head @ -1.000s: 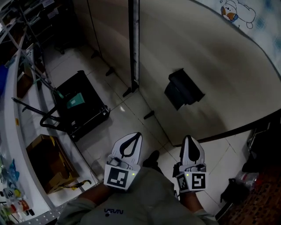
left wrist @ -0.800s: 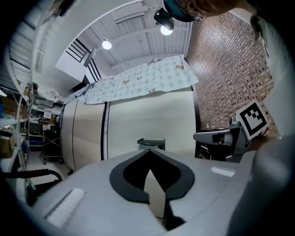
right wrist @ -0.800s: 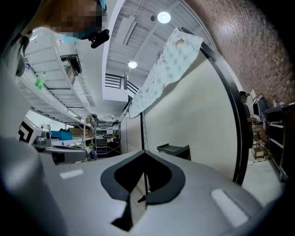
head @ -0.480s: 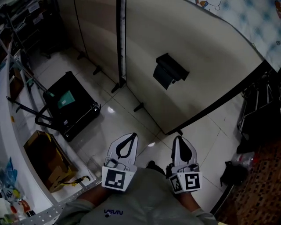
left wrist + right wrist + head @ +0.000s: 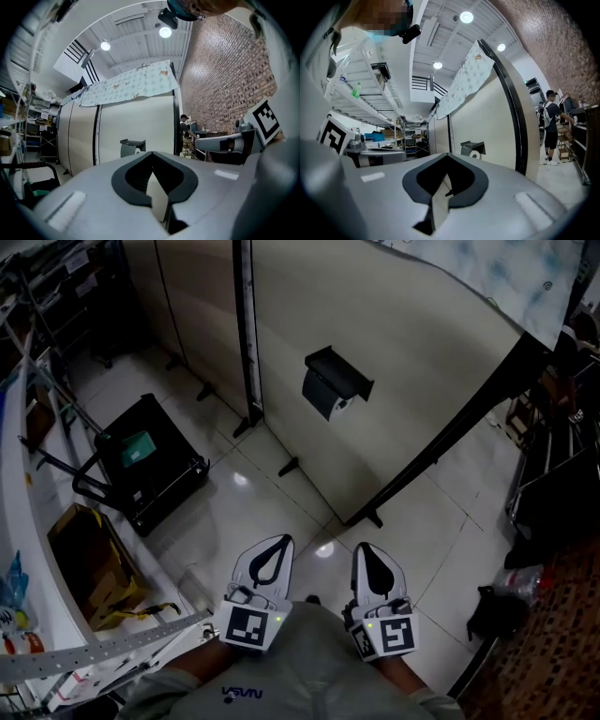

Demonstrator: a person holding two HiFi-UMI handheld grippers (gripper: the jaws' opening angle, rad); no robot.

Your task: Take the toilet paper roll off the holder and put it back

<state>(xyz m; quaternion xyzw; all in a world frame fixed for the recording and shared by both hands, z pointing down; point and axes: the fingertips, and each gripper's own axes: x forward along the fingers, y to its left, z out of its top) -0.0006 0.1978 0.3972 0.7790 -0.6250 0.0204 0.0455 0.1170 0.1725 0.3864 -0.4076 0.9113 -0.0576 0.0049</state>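
Observation:
A dark toilet paper holder (image 5: 336, 376) hangs on the beige partition wall (image 5: 412, 352), with a roll (image 5: 341, 404) under its lid. The holder (image 5: 131, 146) shows small in the left gripper view, and the roll (image 5: 476, 154) shows in the right gripper view below the holder (image 5: 472, 147). My left gripper (image 5: 279, 542) and right gripper (image 5: 365, 551) are held low near my body, side by side, well short of the wall. Both are shut with nothing between the jaws.
A black case (image 5: 150, 460) lies on the tiled floor at left, with a cardboard box (image 5: 89, 563) and white shelving (image 5: 23, 521) beside it. A dark bag (image 5: 492, 610) lies at right. A person (image 5: 550, 126) stands far off by a table.
The view has swung right and forward: the holder has drifted left and up in the head view, and its roll now shows. Both grippers stay shut, the right one slightly closer to the left.

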